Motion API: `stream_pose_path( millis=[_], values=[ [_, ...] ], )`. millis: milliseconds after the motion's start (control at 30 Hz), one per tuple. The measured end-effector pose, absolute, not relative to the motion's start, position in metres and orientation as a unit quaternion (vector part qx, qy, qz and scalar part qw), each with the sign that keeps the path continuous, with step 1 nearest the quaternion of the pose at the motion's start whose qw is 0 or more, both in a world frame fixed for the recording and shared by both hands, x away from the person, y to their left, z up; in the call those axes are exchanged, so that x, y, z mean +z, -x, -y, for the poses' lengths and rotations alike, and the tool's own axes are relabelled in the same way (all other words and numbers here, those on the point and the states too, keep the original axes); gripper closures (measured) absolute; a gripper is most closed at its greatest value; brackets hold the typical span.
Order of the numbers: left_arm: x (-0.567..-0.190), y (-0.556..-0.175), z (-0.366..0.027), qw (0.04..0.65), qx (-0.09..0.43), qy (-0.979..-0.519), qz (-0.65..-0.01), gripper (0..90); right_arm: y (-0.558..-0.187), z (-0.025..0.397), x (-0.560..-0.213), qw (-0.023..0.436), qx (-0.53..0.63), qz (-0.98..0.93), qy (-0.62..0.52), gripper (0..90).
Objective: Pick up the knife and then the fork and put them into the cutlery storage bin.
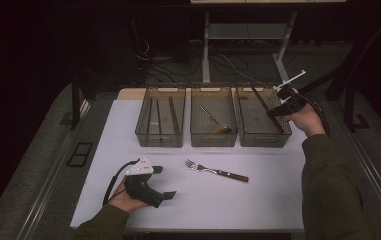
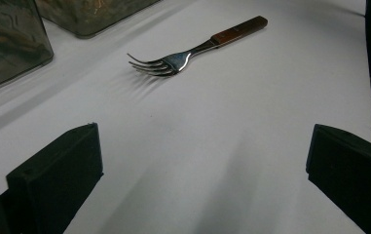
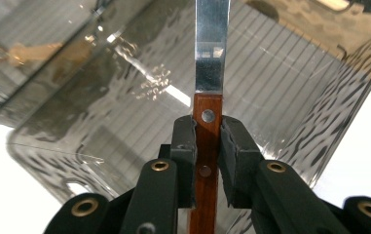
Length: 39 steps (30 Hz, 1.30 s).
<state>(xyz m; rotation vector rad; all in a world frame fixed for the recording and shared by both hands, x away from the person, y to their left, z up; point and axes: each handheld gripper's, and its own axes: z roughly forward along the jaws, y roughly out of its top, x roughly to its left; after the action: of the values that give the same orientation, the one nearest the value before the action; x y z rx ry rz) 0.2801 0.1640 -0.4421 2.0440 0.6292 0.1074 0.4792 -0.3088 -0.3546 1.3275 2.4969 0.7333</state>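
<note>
Right gripper (image 3: 207, 141) is clamped on the wooden handle of a knife (image 3: 211, 58), jaws pressed against both sides of the handle just below the upper rivet. Its steel blade points away from the gripper, over the right bin (image 1: 248, 140); in the high view the right gripper (image 1: 278, 109) sits above that bin's right side, with the knife (image 1: 264, 104) slanting across the bin's interior. Whether the blade tip touches the bin floor cannot be determined.

Left gripper (image 1: 165, 182) rests low at the near left of the table (image 1: 278, 200), held in the person's left hand (image 1: 128, 200). Its jaws stand wide apart with nothing between them; in the left gripper view the left gripper (image 2: 202, 165) frames bare white table surface.

Three clear bins stand side by side along the far edge of the table. The left bin (image 1: 143, 135) holds long thin utensils, not identifiable. The middle bin (image 1: 198, 140) holds a metal utensil with a wooden handle.

A fork (image 1: 216, 171) lies flat on the table near its centre, in front of the middle bin, tines pointing left, wooden handle to the right. It is apart from both grippers; in the left gripper view the fork (image 2: 183, 57) lies well ahead of the open jaws.
</note>
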Motion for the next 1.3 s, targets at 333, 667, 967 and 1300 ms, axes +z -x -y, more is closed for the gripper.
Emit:
stream_pose_path(
  millis=[333, 667, 967, 1300],
  values=[
    [-0.443, -0.28, -0.163, 0.479, 0.042, -0.838, -0.257, 0.0, -0.479, 0.313, -0.383, 0.1, 0.232, -0.849, -0.465, 77.4],
    [-0.443, -0.28, -0.163, 0.477, 0.041, -0.84, -0.256, 0.0, -0.475, 0.313, -0.387, 0.112, 0.233, -0.844, -0.471, 67.2],
    [-0.443, -0.28, -0.162, 0.477, 0.041, -0.84, -0.256, 0.0, -0.461, 0.324, -0.363, 0.115, 0.3, -0.821, -0.471, 54.6],
    [-0.443, -0.28, -0.162, 0.475, 0.042, -0.84, -0.258, 0.0, -0.43, 0.32, -0.345, 0.111, 0.339, -0.827, -0.434, 45.4]
  ],
)
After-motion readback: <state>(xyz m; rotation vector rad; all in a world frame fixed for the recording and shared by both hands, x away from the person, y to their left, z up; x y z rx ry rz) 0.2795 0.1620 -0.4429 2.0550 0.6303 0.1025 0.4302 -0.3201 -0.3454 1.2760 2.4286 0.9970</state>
